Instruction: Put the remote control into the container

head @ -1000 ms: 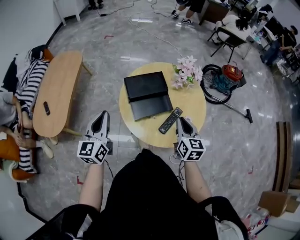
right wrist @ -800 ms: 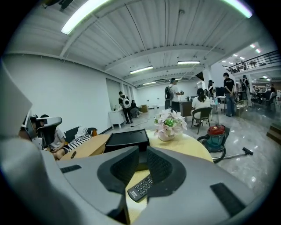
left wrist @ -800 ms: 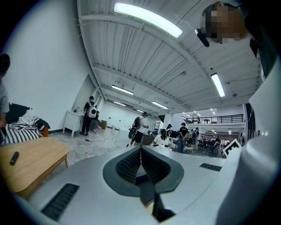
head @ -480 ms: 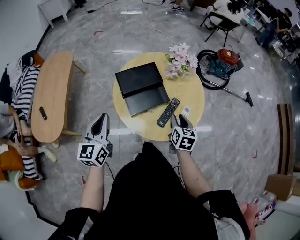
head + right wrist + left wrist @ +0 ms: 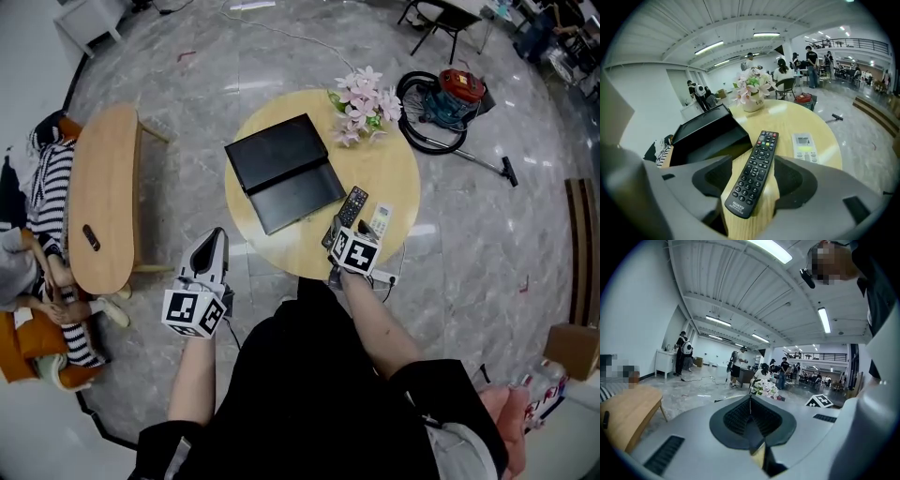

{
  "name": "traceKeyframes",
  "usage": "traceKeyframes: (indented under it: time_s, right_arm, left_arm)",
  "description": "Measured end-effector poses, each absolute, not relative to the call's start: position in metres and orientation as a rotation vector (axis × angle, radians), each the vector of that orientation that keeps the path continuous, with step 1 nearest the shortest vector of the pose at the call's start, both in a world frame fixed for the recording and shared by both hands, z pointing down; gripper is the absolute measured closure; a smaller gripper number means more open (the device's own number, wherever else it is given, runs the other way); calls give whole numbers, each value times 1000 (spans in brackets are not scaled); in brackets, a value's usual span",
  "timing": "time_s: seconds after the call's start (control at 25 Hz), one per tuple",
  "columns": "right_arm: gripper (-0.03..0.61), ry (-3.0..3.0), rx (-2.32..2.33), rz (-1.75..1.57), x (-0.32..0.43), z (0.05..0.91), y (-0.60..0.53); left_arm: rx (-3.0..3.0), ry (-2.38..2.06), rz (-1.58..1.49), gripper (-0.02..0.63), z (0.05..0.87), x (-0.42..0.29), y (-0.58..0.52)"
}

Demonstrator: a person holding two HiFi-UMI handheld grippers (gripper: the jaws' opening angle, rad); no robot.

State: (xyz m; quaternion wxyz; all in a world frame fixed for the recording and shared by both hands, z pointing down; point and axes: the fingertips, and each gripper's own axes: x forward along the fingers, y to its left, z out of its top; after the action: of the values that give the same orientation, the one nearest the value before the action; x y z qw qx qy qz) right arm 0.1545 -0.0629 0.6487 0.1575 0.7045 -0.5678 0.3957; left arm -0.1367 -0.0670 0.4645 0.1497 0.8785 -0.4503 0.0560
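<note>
The floor (image 5: 187, 103) is of grey polished stone with a marble pattern, and it reflects the lamps. A round table of light wood (image 5: 398, 187) stands in the middle. To its left, well apart, there is a long oval wooden table (image 5: 103, 178). A white cabinet (image 5: 664, 364) stands against the white wall (image 5: 633, 305). The ceiling (image 5: 722, 282) is white and ribbed, with long tube lamps (image 5: 824, 319) switched on. Far behind, an upper gallery with a dark railing (image 5: 860, 45) is visible.
</note>
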Motion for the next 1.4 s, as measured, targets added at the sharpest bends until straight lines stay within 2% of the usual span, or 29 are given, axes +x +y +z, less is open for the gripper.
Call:
traceKeyframes:
  time_s: [0.76,1.4]
  right_arm:
    - [316,-1351,2033,1320,170,700,-85]
    - [321,-1338,2020,1279,172,693,-76]
  left_arm:
    - [2464,-1224,227,606,492,-124,-103]
    - [2401,-1247,202,606,500,-133,-98]
